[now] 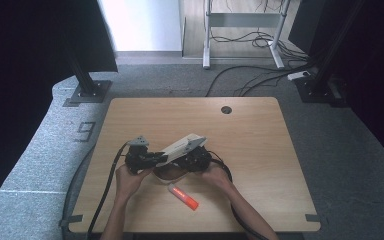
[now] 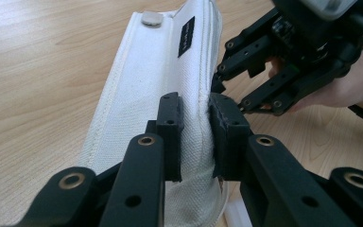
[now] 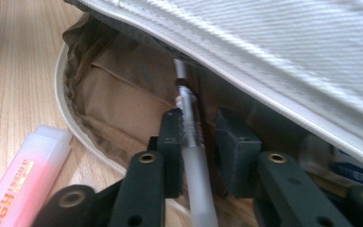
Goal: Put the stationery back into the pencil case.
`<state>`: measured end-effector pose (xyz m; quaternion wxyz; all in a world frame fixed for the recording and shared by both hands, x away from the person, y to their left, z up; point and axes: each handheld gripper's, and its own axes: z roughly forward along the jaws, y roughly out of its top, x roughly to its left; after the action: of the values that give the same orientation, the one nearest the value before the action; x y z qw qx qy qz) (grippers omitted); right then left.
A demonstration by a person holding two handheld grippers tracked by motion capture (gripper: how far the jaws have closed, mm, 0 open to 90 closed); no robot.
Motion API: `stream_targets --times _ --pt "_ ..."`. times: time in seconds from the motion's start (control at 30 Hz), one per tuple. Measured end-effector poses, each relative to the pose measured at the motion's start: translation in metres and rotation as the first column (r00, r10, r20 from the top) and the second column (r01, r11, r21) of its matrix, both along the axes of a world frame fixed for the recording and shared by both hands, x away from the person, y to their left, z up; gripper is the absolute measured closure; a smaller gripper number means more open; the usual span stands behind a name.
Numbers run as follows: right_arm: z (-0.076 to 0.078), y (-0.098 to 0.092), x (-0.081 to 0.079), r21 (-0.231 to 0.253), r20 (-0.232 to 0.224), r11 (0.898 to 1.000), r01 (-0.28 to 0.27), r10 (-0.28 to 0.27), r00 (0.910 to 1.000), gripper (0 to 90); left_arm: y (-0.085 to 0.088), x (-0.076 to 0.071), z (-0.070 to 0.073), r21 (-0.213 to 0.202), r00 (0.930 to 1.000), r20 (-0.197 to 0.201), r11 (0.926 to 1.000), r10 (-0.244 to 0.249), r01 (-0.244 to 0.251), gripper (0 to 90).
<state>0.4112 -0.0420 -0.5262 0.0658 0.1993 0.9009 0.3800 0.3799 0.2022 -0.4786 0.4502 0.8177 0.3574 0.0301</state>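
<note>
A white fabric pencil case (image 1: 182, 145) is held tilted above the wooden table (image 1: 265, 150), its open mouth facing down toward the person. My left gripper (image 1: 150, 159) is shut on the case's edge (image 2: 194, 142), pinching the cloth between its pads. My right gripper (image 1: 194, 161) is at the case's mouth, seen across from the left one as a black linkage (image 2: 283, 61). In the right gripper view a frosted pen (image 3: 194, 156) runs between the jaws into the brown lining (image 3: 123, 94). It leans on one pad and a gap shows at the other, so the gripper (image 3: 201, 125) is open.
An orange highlighter (image 1: 184, 197) lies on the table just in front of the case, also close by the right gripper as a pink-orange body (image 3: 23, 184). A cable hole (image 1: 226, 109) sits near the far edge. Something blue (image 3: 354, 172) lies inside the case.
</note>
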Motion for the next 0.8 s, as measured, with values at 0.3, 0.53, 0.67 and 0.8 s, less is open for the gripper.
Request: stream_targets --times 0.3,0.53,0.67,0.8 --pt "0.006 -0.024 -0.007 0.003 -0.009 1.000 0.027 -0.027 0.9996 67.6 0.000 0.000 -0.001 0.002 1.0000 -0.003 1.0000 -0.001 0.001 75.0" --pt "0.000 -0.039 -0.014 -0.005 -0.032 0.999 0.038 -0.038 0.9988 68.1 0.000 0.000 -0.001 0.004 1.0000 -0.006 1.0000 -0.004 0.004 74.9" --pt "-0.007 -0.044 -0.016 -0.021 -0.037 0.999 0.038 -0.039 0.9986 71.1 0.000 0.001 -0.002 0.005 1.0000 -0.007 1.0000 -0.006 0.006 74.8" --pt "-0.009 -0.045 -0.018 -0.022 -0.040 0.999 0.027 -0.028 0.9988 77.2 0.000 0.001 -0.002 0.006 1.0000 -0.007 1.0000 -0.006 0.006 74.8"
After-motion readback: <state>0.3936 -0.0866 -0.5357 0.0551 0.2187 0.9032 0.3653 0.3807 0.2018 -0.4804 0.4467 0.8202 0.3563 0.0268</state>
